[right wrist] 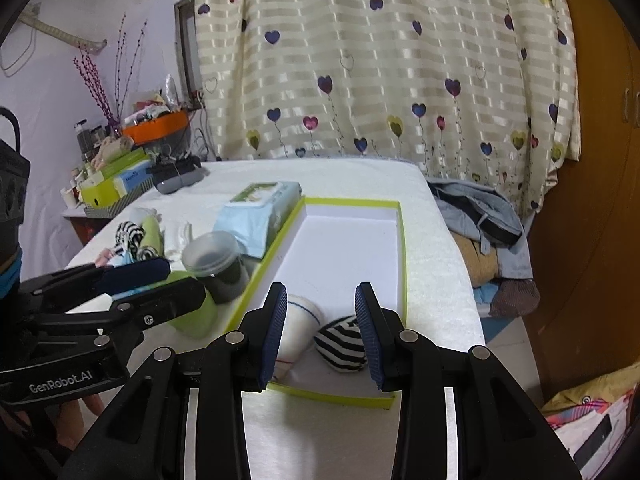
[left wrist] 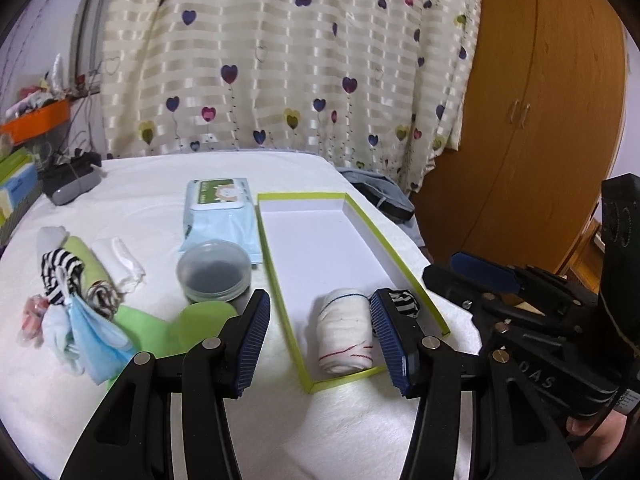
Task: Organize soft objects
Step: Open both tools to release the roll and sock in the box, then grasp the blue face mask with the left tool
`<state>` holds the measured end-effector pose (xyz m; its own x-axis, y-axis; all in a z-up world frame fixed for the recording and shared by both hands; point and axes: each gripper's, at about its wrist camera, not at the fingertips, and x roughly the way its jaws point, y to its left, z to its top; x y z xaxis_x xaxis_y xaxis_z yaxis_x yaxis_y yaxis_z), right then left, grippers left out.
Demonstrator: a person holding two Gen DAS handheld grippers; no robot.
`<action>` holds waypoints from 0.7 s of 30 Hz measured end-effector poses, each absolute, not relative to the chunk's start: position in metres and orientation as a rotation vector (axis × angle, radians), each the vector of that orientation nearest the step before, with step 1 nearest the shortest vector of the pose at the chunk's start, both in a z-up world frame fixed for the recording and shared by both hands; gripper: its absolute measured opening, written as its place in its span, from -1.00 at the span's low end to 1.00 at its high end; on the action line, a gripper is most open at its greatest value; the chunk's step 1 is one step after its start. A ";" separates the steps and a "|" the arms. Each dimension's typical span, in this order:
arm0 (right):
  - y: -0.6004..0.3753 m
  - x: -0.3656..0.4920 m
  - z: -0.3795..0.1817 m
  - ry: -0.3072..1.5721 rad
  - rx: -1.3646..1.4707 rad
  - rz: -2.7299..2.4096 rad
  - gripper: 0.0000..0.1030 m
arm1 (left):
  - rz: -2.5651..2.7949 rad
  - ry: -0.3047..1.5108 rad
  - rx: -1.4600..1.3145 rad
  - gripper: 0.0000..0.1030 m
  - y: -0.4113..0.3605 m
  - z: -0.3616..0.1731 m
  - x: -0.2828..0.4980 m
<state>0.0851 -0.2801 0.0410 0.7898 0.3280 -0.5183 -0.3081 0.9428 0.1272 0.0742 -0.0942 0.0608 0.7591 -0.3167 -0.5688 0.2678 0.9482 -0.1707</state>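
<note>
We work on a table under a white fleecy cloth (left wrist: pixel 340 432), and on it lies the long shallow white cardboard tray with a lime-green rim (left wrist: pixel 357 216), which we judge to be the sorting place for the soft things. Two rolls already lie at its near end: a white rolled sock with thin red and blue lines (left wrist: pixel 346 336) and, just beside it on the right, a black-and-white striped rolled sock (right wrist: pixel 342 346). The rest of the tray is bare, so we judge the job to be early, between one placement and the next pick.

Left of the tray a loose heap of small cloths and socks, striped, green, white and pale blue (left wrist: pixel 80 292), waits, well apart from the tray. Near it stand a pale blue pack of wet wipes (left wrist: pixel 218 216) and a clear round plastic jar with dark contents (left wrist: pixel 214 272).

Our left gripper (left wrist: pixel 320 344) hangs wide open over the tray's near end, holding nothing. Our right gripper (right wrist: pixel 322 332) is also spread, empty, astride the two rolls. Next we would reach the left one to the heap; those limp pieces will sag and need rolling or pinching at the middle.
</note>
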 end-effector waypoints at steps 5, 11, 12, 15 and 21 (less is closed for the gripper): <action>-0.271 0.075 0.051 0.511 0.026 0.363 -0.28 | -0.288 0.620 -0.103 0.00 -0.079 0.061 0.065; -0.256 0.071 0.053 0.494 0.047 0.444 0.22 | -0.196 0.613 -0.128 0.00 -0.050 0.057 0.056; -0.253 0.070 0.054 0.493 0.043 0.454 0.23 | -0.182 0.611 -0.135 0.00 -0.045 0.056 0.055; -0.240 0.066 0.055 0.483 0.019 0.476 0.23 | -0.141 0.601 -0.159 0.00 -0.026 0.054 0.050; -0.211 0.063 0.054 0.484 -0.022 0.562 0.23 | -0.066 0.593 -0.196 0.00 0.007 0.047 0.039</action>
<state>0.0632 -0.2110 0.0539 0.7372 0.5071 -0.4466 -0.5171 0.8488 0.1103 0.0389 0.0069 0.0466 0.8278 -0.1180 -0.5484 0.0053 0.9792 -0.2026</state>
